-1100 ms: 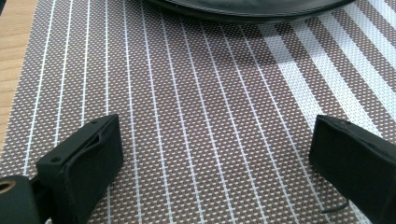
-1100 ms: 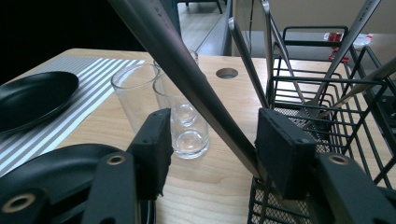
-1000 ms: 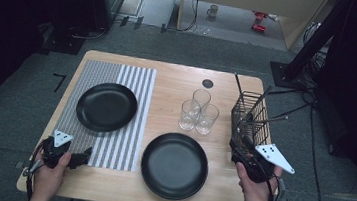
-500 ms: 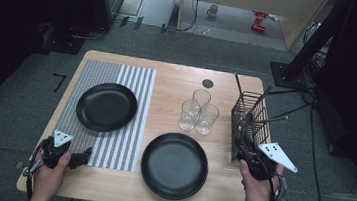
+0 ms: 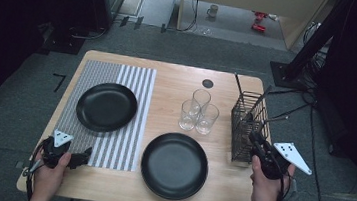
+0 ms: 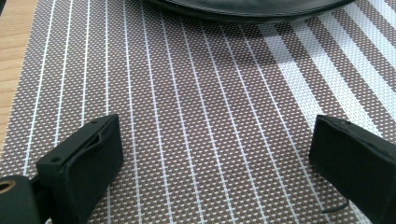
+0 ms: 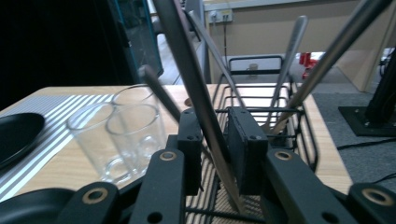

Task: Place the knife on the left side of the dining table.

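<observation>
On the wooden table (image 5: 173,82), as catalogued from the high view:

Placemat (image 5: 127,140), striped grey and white: one, covering the left part of the tabletop.

Black plates: two. The far plate (image 5: 107,106) lies on the placemat; the near plate (image 5: 174,165) lies on bare wood just right of the mat, by the front edge.

Clear glasses (image 5: 198,110): three, empty, upright, clustered close together near the table's middle, between the plates and the basket.

Wire basket (image 5: 246,133), black: one, upright by the right edge. Long metal utensil handles: at least four rise from it, leaning at different angles; their working ends are hidden, so the kinds cannot be told.

Small dark round disc (image 5: 208,83): one, on the wood beyond the glasses.

Right gripper (image 5: 257,141): one, held at the basket's near side. In the right gripper view its jaws have just been closing, and a slanted utensil handle (image 7: 196,88) stands between them, the pads (image 7: 243,149) close on either side; whether they already press on it cannot be told.

Left gripper (image 5: 81,159): one, low over the placemat's near end, jaws wide apart with nothing between them; the far plate's rim (image 6: 252,9) lies ahead of it.
</observation>
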`<action>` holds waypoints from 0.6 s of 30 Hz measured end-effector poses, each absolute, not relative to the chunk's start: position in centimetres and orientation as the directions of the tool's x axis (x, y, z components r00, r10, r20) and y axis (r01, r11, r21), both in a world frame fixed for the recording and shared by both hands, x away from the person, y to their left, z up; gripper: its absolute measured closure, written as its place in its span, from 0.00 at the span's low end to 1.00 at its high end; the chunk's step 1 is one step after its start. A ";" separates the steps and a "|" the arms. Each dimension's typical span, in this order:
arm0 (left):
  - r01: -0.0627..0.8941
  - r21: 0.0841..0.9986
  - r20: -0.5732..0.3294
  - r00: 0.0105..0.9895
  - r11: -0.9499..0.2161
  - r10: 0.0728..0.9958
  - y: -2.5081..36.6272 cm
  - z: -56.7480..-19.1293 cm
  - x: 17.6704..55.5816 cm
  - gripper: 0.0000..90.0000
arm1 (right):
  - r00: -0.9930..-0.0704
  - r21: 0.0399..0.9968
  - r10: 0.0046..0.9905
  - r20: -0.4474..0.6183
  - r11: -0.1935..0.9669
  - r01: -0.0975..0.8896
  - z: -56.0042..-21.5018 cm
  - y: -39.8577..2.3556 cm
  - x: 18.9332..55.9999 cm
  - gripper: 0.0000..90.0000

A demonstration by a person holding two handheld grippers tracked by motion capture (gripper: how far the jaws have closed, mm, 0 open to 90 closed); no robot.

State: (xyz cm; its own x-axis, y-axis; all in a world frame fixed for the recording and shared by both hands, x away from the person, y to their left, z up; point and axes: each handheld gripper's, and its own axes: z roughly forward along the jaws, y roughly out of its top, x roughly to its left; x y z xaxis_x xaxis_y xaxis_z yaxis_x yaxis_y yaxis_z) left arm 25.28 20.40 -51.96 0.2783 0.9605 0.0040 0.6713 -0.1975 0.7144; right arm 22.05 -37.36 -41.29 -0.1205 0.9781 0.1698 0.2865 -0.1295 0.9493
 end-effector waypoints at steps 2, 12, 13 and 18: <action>0.671 0.714 0.004 0.278 -0.198 0.960 20.4 -52.0 25.3 0.03 | -0.106 0.951 0.981 0.160 -0.124 0.284 -41.3 -37.7 22.3 0.87; 0.671 0.714 0.004 0.278 -0.198 0.960 20.4 -52.0 25.3 0.03 | -0.052 0.952 0.988 0.144 -0.124 0.281 -41.5 -39.0 23.1 0.91; 0.671 0.714 0.005 0.279 -0.198 0.960 20.4 -52.0 25.3 0.03 | -0.048 0.952 0.988 0.143 -0.124 0.280 -41.5 -39.1 23.1 0.91; 0.671 0.714 0.005 0.279 -0.198 0.960 20.4 -52.0 25.3 0.03 | -0.045 0.948 0.988 0.148 -0.129 0.290 -41.8 -39.4 23.3 0.91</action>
State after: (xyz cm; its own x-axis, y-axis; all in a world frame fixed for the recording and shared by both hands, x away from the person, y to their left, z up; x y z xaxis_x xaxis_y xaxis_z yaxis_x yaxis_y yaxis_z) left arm 25.28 20.40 -51.96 0.2785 0.9604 0.0045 0.6713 -0.1981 0.7142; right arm 23.28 -39.40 -41.80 -0.0453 0.9879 0.1484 0.2899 -0.1292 0.9483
